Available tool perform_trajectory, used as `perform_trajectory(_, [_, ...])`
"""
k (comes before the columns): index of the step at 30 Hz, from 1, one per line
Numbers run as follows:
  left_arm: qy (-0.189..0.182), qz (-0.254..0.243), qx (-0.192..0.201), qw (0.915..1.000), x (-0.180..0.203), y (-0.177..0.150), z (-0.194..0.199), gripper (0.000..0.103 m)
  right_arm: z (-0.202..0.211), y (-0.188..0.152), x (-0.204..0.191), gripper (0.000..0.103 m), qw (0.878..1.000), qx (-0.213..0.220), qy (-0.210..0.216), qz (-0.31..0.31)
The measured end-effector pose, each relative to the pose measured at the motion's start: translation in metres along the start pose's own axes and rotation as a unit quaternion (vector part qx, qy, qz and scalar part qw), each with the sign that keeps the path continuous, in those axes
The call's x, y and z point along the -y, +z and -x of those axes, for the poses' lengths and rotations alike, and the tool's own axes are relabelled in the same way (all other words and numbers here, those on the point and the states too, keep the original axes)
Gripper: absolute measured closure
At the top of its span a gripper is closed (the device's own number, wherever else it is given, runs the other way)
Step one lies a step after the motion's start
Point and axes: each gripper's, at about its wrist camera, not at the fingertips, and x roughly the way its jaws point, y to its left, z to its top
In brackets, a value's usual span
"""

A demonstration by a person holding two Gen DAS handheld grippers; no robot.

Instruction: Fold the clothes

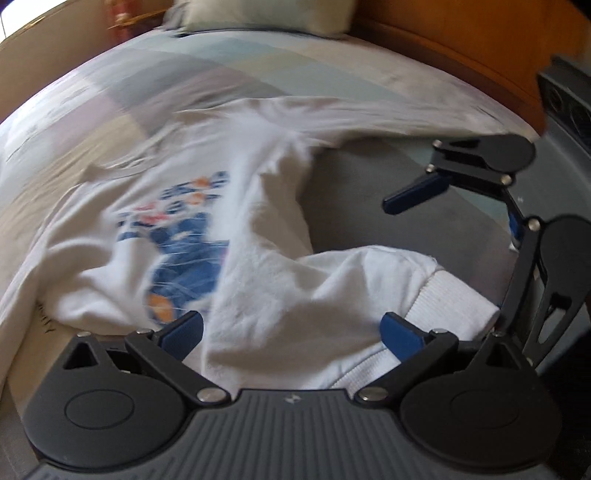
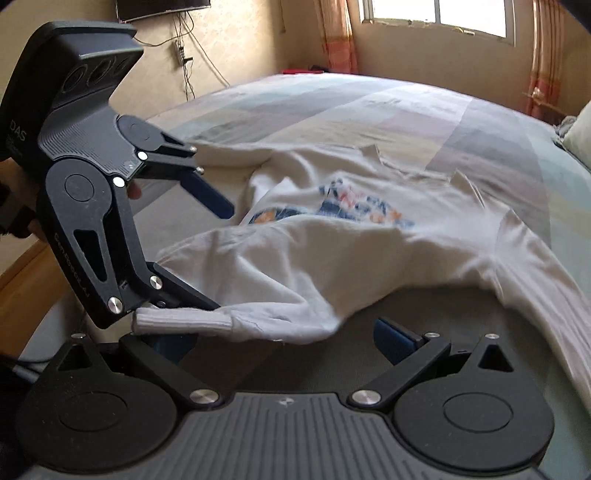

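A white sweatshirt (image 1: 122, 221) with a blue and orange print lies crumpled on the bed, print side up. My left gripper (image 1: 291, 332) is open wide, and a bunched fold of the sweatshirt with its ribbed edge (image 1: 454, 295) lies between its blue pads. In the right wrist view the left gripper (image 2: 221, 258) is at the left, fingers far apart, with the ribbed cuff (image 2: 177, 321) just under its lower finger. My right gripper (image 2: 284, 341) is open too, low over the bed, with the cuff end draped over its left pad. From the left wrist view the right gripper (image 1: 465, 210) hovers at the right, holding nothing.
The bed (image 2: 369, 103) has a pastel patchwork sheet. A pillow (image 1: 258, 18) rests at its head, beside a wooden board (image 1: 461, 33). A window (image 2: 436, 14) with curtains and a wall with cables stand beyond the bed. A person's hand (image 2: 22, 221) holds the left gripper.
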Motion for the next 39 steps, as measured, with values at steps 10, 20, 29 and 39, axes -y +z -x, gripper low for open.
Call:
perform_trajectory(10, [-0.009, -0.033, 0.03, 0.999, 0.061, 0.011, 0.022, 0.003, 0.067, -0.025, -0.018, 0.0, 0.999, 0.015, -0.038, 0.021])
perform_trajectory(20, [-0.087, -0.036, 0.036, 0.9949, 0.094, 0.044, -0.005, 0.003, 0.093, -0.055, 0.008, 0.0, 0.995, -0.005, -0.102, -0.014])
perform_trajectory(29, [-0.041, -0.011, 0.024, 0.9988, 0.077, 0.025, 0.004, 0.002, 0.098, -0.075, 0.027, 0.0, 0.988, -0.021, -0.139, -0.057])
perform_trajectory(39, [0.052, 0.066, -0.026, 0.9961, 0.023, -0.044, 0.021, 0.002, 0.079, -0.059, 0.009, 0.0, 0.99, -0.027, -0.131, -0.04])
